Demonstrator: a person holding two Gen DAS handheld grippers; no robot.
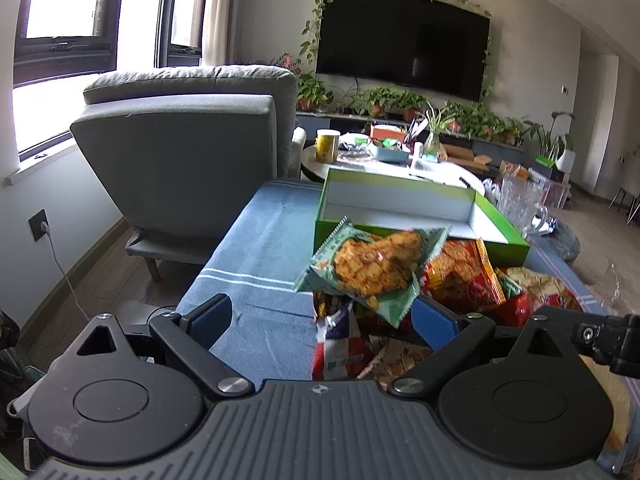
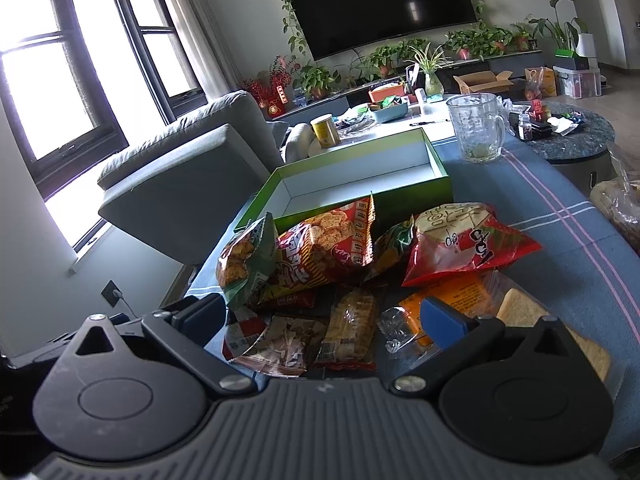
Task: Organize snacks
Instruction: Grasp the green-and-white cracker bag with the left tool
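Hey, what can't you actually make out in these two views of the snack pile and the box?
- Green bag, left wrist view: blurred, print unreadable; whether anything supports it is unclear.
- Bottom packets, right wrist view: partly covered by upper bags and the gripper body.
- Box, both views: near floor hidden behind its front wall and the bags.
- Clear-wrapped slab, right wrist view: partly behind the right finger.

A grey armchair (image 1: 192, 152) stood at the left of the frame, under the window (image 1: 60, 12). A dark television (image 1: 404, 52) hung on the far wall, upper middle, ringed by trailing vines, with potted plants (image 1: 384, 102) below. A glass pitcher (image 2: 478, 128) sat at right on the blue striped cloth (image 2: 560, 232).
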